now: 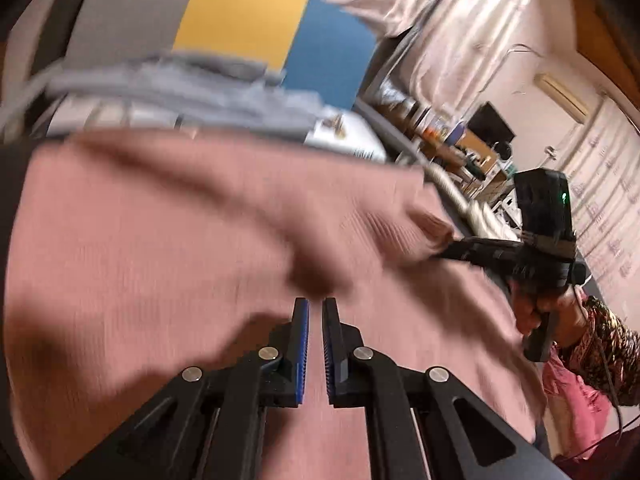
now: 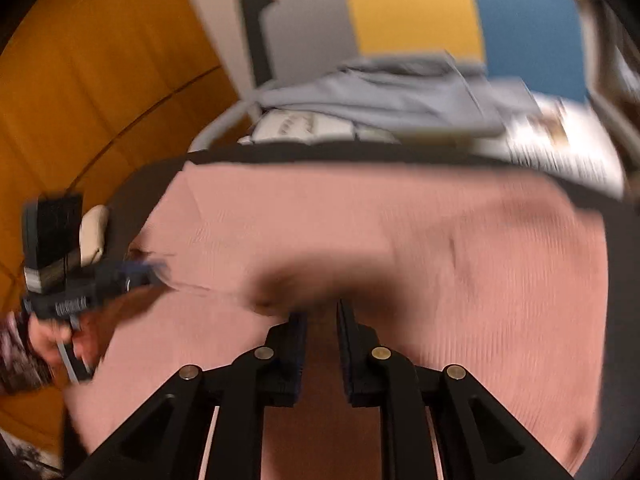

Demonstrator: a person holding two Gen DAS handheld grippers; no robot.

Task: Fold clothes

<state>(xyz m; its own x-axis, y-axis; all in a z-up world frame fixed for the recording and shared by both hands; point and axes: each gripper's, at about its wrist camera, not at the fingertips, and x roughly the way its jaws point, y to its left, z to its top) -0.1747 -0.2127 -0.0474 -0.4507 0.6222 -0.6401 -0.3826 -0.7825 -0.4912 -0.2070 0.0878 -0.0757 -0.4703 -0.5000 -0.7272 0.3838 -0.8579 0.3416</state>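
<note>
A pink ribbed garment (image 1: 168, 240) lies spread over a dark table and fills most of both views (image 2: 460, 260). My left gripper (image 1: 315, 305) is over the cloth with its jaws nearly together; a pinched fold of pink cloth sits at the tips. In the right wrist view the left gripper (image 2: 158, 272) grips the garment's left edge. My right gripper (image 2: 322, 312) has a narrow gap with pink cloth bunched at the tips. In the left wrist view the right gripper (image 1: 444, 250) holds a corner of the garment at its right edge. Both views are blurred.
A light blue garment (image 2: 380, 96) lies folded behind the pink one, on papers (image 2: 560, 136). A grey, yellow and blue panel (image 2: 412, 12) stands behind. An orange wall (image 2: 80, 80) is on the left. Shelves and clutter (image 1: 472, 148) are at the right.
</note>
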